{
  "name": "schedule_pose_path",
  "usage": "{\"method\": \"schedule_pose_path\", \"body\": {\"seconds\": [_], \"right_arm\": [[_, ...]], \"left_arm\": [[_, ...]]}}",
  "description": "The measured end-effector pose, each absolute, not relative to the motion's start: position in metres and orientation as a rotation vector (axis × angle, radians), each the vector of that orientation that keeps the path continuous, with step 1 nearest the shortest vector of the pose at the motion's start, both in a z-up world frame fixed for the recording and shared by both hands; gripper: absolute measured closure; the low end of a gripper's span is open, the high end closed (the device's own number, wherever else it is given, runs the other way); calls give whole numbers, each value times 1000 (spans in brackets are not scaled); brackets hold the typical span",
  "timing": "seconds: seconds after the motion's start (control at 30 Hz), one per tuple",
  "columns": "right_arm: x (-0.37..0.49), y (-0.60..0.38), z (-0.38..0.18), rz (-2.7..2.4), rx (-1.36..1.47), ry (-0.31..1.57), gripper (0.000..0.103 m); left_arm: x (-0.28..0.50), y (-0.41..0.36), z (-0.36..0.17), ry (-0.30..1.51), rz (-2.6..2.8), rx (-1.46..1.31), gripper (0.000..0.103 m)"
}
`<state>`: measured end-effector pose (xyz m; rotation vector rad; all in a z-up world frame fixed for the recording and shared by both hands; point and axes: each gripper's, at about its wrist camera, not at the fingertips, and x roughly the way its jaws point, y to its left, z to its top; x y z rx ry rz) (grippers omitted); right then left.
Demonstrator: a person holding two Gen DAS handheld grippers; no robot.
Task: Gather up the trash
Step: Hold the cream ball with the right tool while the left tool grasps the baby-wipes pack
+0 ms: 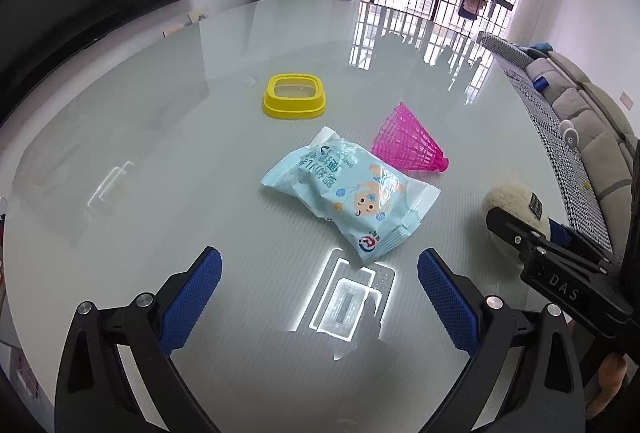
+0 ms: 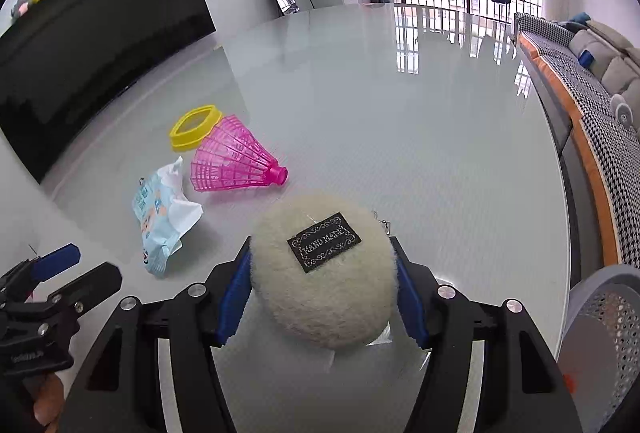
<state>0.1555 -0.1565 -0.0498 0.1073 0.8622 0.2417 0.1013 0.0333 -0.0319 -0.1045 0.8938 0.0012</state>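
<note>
My right gripper (image 2: 320, 245) is shut on a cream fluffy ball (image 2: 324, 297) with a black "HAND MADE" label, both blue pads pressing into its sides just above the table. To its left lie a light blue wet-wipe packet (image 2: 160, 217), a pink plastic shuttlecock (image 2: 234, 161) on its side, and a yellow plastic ring (image 2: 194, 127). My left gripper (image 1: 320, 255) hangs open over the table with nothing between its fingers. The packet (image 1: 348, 193) lies just ahead of it, with the shuttlecock (image 1: 408, 145) and the ring (image 1: 295, 95) beyond. The ball (image 1: 508, 201) shows at the right.
The glossy white table (image 1: 160, 153) stretches far back toward a barred window. A sofa (image 1: 592, 121) runs along the right side. A grey mesh bin (image 2: 608, 333) stands at the table's near right edge. A black cabinet (image 2: 100, 33) stands at the left.
</note>
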Motion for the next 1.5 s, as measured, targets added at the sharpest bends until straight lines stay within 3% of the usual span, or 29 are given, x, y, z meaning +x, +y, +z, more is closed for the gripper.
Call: {"method": "schedule_pose_path", "body": {"seconds": [0.47, 1.17, 1.5], "right_arm": [[158, -181, -47, 286, 208, 858, 42], [155, -180, -44, 295, 201, 850, 42], [157, -179, -43, 296, 202, 851, 42]], "left_arm": [[162, 0, -34, 908, 78, -43, 6], [117, 59, -35, 923, 174, -29, 6], [153, 44, -18, 904, 92, -59, 6]]}}
